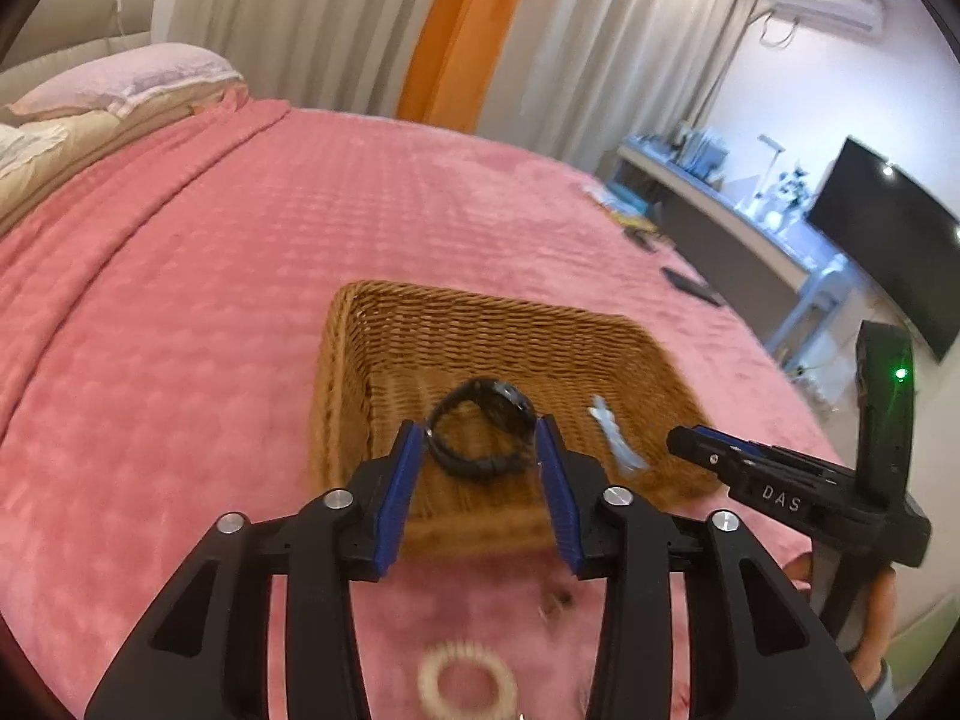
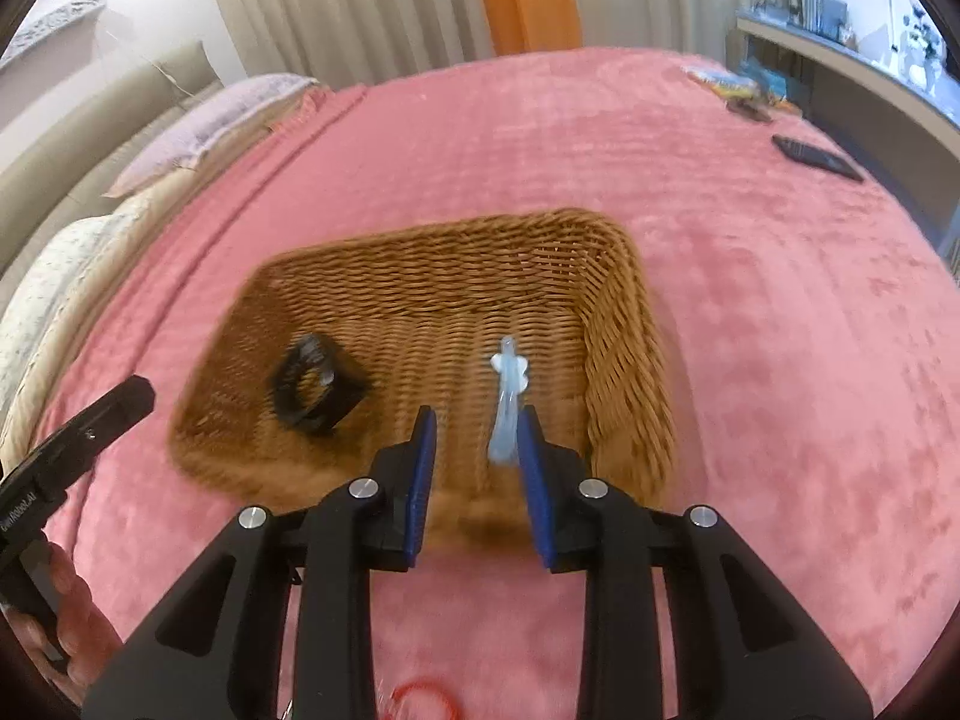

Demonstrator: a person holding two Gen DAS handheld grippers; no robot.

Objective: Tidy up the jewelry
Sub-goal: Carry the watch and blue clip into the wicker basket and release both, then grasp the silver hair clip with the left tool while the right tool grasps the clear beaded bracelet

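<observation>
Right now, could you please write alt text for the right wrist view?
The right gripper hovers open over a wicker basket on a pink bedspread, a pale blue hair clip beside its right finger. A black watch lies in the basket.

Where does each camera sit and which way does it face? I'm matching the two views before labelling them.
Left wrist: on the left gripper, looking down along its fingers at the black watch over the wicker basket; the right gripper shows at the right edge.
Right wrist: on the right gripper, facing the light blue hair clip; the left gripper and a hand show at the left edge.
Shared: basket, watch, clip, pink bedspread.
</observation>
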